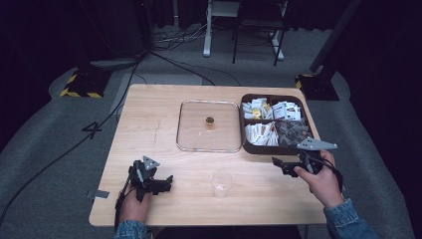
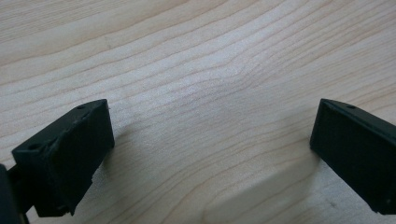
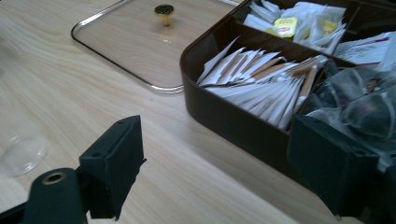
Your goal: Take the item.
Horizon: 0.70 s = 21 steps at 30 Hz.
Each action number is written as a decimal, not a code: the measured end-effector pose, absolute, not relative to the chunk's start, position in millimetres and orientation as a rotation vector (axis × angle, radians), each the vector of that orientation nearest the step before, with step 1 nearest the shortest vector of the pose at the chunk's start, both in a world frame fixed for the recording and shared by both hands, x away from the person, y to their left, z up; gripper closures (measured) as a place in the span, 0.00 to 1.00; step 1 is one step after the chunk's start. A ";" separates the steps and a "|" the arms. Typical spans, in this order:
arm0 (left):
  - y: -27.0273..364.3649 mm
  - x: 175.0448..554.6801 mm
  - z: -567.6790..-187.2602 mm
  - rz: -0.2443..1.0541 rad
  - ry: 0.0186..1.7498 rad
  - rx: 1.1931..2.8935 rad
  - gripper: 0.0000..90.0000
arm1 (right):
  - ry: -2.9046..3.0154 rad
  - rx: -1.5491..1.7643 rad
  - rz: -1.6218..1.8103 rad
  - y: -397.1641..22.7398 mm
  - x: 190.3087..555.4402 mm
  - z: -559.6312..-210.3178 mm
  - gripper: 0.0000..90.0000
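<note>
A clear plastic cup stands upright near the table's front edge, between my two grippers. My left gripper lies low at the front left, pointing right toward the cup. Its jaws are wide open over bare wood with nothing between them. My right gripper hovers at the front right, just in front of the brown compartment box, also open and empty. In the right gripper view the cup sits far left and the box wall is close ahead.
A flat glass lid with a gold knob lies mid-table left of the box; its knob rises at the top of the right gripper view. White and tan sachets and clear-wrapped bags fill the box. Chair legs and cables lie on the floor beyond.
</note>
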<state>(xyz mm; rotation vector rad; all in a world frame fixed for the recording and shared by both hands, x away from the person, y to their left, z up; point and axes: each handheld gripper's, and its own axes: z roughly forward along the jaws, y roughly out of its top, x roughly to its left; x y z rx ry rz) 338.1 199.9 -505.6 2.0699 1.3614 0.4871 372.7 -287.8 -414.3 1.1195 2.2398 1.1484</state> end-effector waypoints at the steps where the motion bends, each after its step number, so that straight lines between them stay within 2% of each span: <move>1: 199.9 338.2 -505.7 0.487 1.362 2.068 0.00 | 2.240 1.119 1.143 -289.2 375.2 -412.0 0.21; 21: 199.2 338.2 -505.7 0.490 1.371 2.062 0.00 | 2.157 1.176 1.159 -313.1 428.4 -395.3 0.18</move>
